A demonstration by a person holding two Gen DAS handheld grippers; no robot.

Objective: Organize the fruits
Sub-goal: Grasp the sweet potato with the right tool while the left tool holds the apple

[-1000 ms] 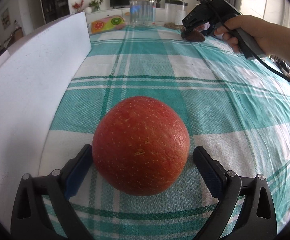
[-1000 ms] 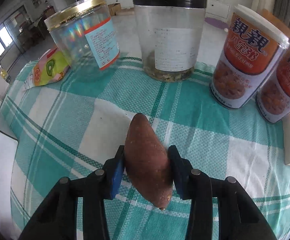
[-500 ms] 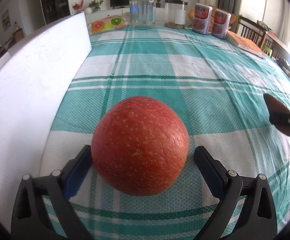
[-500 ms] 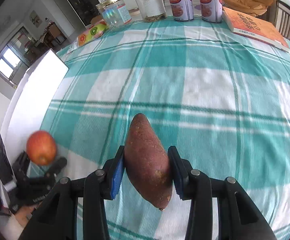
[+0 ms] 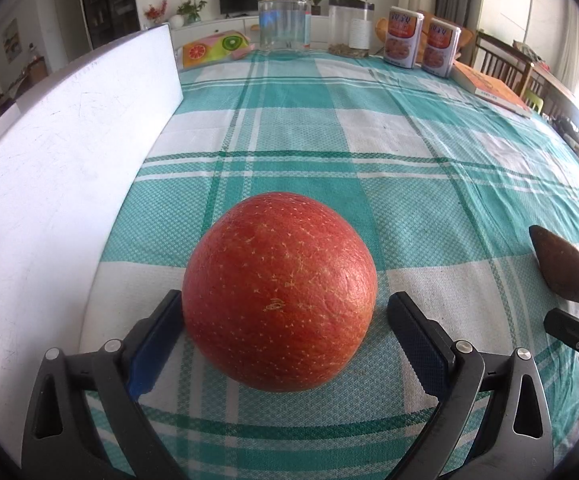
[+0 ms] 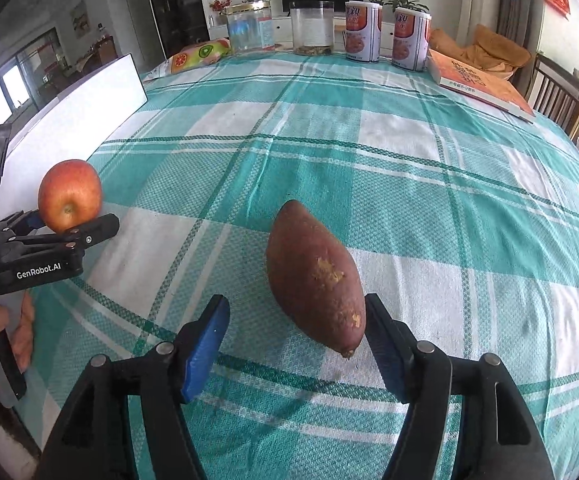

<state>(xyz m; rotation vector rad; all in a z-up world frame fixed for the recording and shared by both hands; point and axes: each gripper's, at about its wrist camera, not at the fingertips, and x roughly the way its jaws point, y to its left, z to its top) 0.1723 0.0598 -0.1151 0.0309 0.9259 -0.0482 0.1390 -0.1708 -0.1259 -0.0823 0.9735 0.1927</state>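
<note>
Left hand-held gripper (image 5: 281, 340): jaws spread around the apple (image 5: 279, 292), left pad touching or nearly so, right pad clear. The apple rests on the table (image 5: 409, 184), just right of the white board (image 5: 61, 168). I judge the step is closing evenly on the apple's widest part so it doesn't roll.

Right hand-held gripper (image 6: 295, 344): released; the sweet potato (image 6: 315, 280) lies on the cloth right of the apple, well apart. I'd back straight out without nudging it.

Jars (image 5: 284, 20), cans (image 5: 403, 36) and a book (image 5: 493, 90) sit far beyond the apple; nothing blocks.
</note>
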